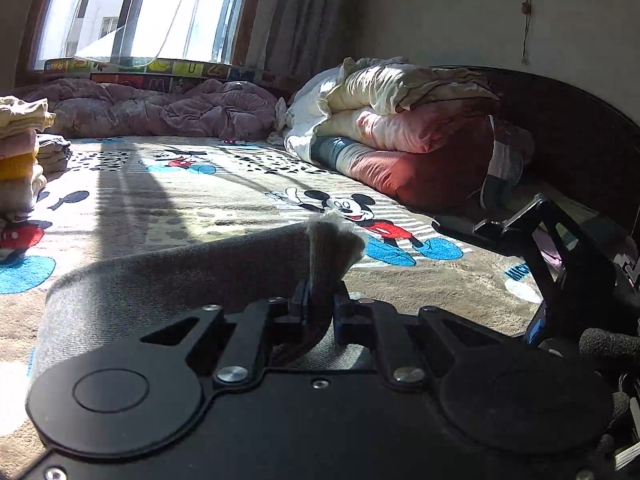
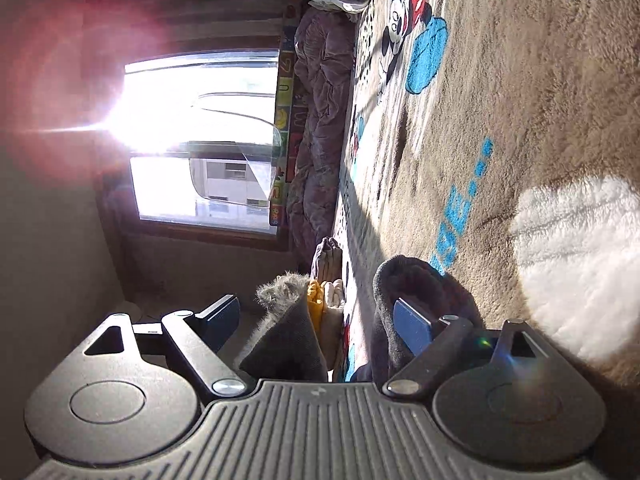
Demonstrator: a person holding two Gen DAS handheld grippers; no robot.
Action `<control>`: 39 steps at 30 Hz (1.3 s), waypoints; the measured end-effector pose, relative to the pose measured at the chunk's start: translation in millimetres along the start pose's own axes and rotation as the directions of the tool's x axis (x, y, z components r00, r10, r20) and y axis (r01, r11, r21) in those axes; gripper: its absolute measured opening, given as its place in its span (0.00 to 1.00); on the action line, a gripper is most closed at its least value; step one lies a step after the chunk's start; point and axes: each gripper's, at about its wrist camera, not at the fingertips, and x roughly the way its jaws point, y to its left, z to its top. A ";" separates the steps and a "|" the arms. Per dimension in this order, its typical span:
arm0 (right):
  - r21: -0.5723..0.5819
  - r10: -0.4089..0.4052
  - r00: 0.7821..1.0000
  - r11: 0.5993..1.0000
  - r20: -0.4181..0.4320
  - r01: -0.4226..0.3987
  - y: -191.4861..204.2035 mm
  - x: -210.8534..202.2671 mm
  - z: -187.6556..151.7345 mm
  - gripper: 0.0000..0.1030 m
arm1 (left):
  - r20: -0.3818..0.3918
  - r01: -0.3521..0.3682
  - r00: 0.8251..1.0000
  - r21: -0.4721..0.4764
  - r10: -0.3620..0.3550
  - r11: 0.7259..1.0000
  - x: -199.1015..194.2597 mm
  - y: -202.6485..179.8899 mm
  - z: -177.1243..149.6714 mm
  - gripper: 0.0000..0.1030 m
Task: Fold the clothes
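A grey garment with a frayed hem lies folded over on the Mickey Mouse blanket. My left gripper is shut on its frayed edge, which sticks up between the fingers. In the right wrist view, turned sideways, my right gripper is open. The frayed grey cloth stands between its spread fingers without being pinched, and a dark fold lies against the right blue pad. The right gripper's black frame also shows in the left wrist view.
A stack of folded clothes stands at the left of the bed, also in the right wrist view. Rolled quilts and pillows lie by the dark headboard. A purple quilt lies under the window.
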 end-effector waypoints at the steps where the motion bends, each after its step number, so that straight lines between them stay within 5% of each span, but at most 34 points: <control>1: -0.020 -0.003 1.000 1.000 0.003 0.003 1.5 -0.2 2.0 0.82 | -0.015 -0.006 1.000 0.041 0.006 0.999 5.4 -6.3 -4.9 0.08; 7: -0.188 -0.035 0.999 0.982 0.004 0.035 19.3 5.3 9.2 0.81 | -0.067 -0.031 0.997 0.148 0.042 0.989 22.3 -20.9 -21.9 0.10; 9: -0.263 -0.056 0.998 0.963 0.003 0.055 28.3 10.0 6.7 0.81 | -0.093 -0.010 0.995 0.161 0.026 0.987 25.6 -22.6 -23.8 0.24; 11: -0.363 -0.080 0.997 0.928 0.016 0.080 40.7 14.9 1.7 0.79 | -0.101 0.011 0.995 0.168 0.006 0.986 19.1 -22.6 -23.0 0.33; 12: -0.411 -0.088 0.996 0.907 0.024 0.090 47.5 16.0 -1.1 0.78 | -0.099 0.028 0.995 0.168 -0.012 0.985 9.6 -21.1 -20.6 0.47; 15: -0.520 -0.100 0.993 0.847 0.055 0.114 65.0 18.0 -7.8 0.72 | -0.049 0.063 0.997 0.124 -0.058 0.990 -31.8 -0.1 -7.9 0.46; 17: -0.575 -0.098 0.993 0.809 0.067 0.119 73.7 14.7 -14.4 0.70 | 0.001 0.023 1.000 0.055 -0.023 0.998 -54.2 28.1 2.6 0.45; 21: -0.748 -0.124 0.991 0.652 0.053 0.122 96.3 29.1 -41.7 0.66 | 0.069 -0.114 0.990 -0.068 0.119 0.991 -72.3 85.5 17.6 0.42; 25: -0.900 -0.216 0.976 0.418 0.033 0.123 106.9 56.3 -84.3 0.56 | 0.073 -0.160 0.983 -0.089 0.167 0.983 -70.3 108.7 17.9 0.36; 28: -0.939 -0.370 0.928 0.297 0.053 0.172 92.4 81.7 -98.3 0.47 | 0.048 -0.166 0.984 -0.087 0.171 0.982 -74.8 109.9 9.9 0.33; 31: -0.917 -0.399 0.915 0.340 0.060 0.208 81.3 85.5 -91.4 0.44 | 0.015 -0.197 0.980 -0.044 0.197 0.980 -83.4 103.9 -0.7 0.38; 33: -0.904 -0.388 0.920 0.375 0.048 0.205 79.7 84.0 -86.4 0.44 | -0.018 -0.240 0.970 0.093 0.242 0.966 -84.5 85.4 -16.1 0.61; 36: -0.897 -0.364 0.930 0.396 0.042 0.196 78.9 82.2 -85.6 0.44 | -0.049 -0.327 0.934 0.282 0.354 0.902 -72.6 61.6 -38.7 0.59; 39: -0.888 -0.356 0.934 0.417 0.037 0.194 77.0 84.2 -82.7 0.45 | -0.063 -0.383 0.907 0.291 0.417 0.877 -51.9 56.9 -44.9 0.56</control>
